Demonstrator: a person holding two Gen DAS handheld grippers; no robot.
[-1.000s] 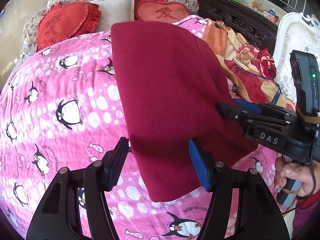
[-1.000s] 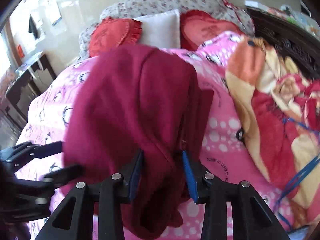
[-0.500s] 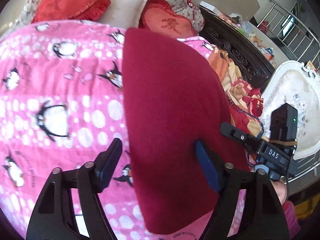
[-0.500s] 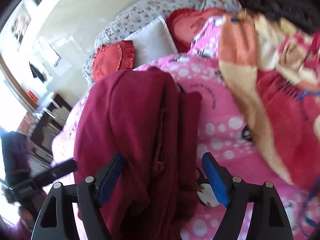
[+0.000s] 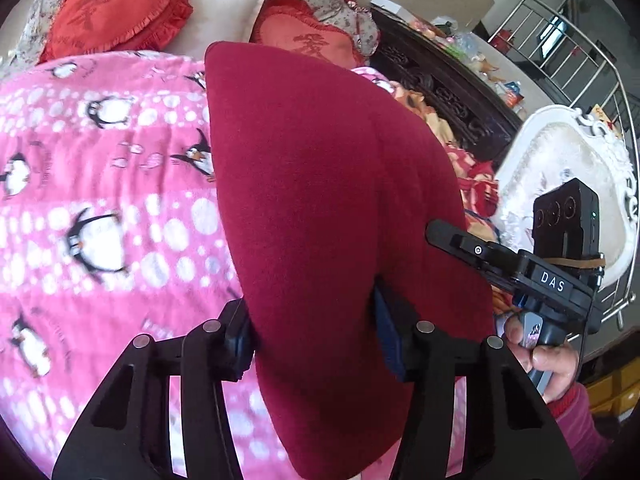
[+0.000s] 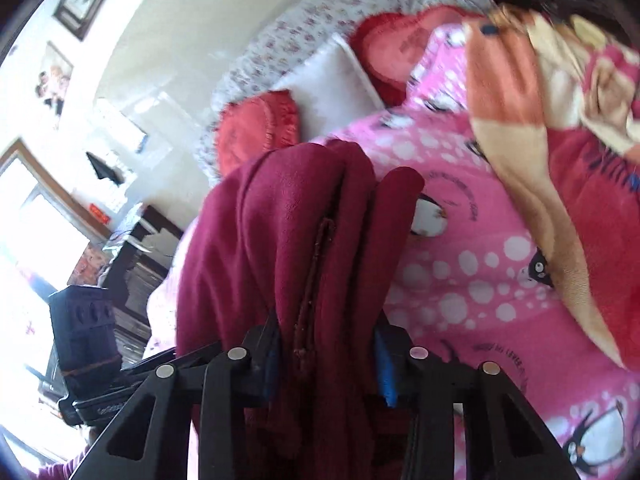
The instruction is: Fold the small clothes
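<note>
A folded dark red garment (image 5: pixel 328 200) is held above the pink penguin blanket (image 5: pixel 100 200) on the bed. My left gripper (image 5: pixel 314 328) is shut on its near edge, cloth filling the gap between the fingers. My right gripper (image 6: pixel 326 356) is shut on the bunched layers of the same garment (image 6: pixel 296 240), whose seam runs up between the fingers. The right gripper also shows in the left wrist view (image 5: pixel 520 264) at the right, against the garment's side. The left gripper shows in the right wrist view (image 6: pixel 104 392) at the lower left.
Two red heart cushions (image 5: pixel 112 16) and a white pillow (image 5: pixel 224 8) lie at the bed's head. An orange and red blanket (image 6: pixel 540 128) is heaped on the bed's right side. A dark carved headboard (image 5: pixel 448 88) and a white chair (image 5: pixel 560 168) stand to the right.
Both grippers have closed on the red garment; half a second ago their jaws stood wide around it. The garment now hangs lifted between them, and both cameras have tilted.
</note>
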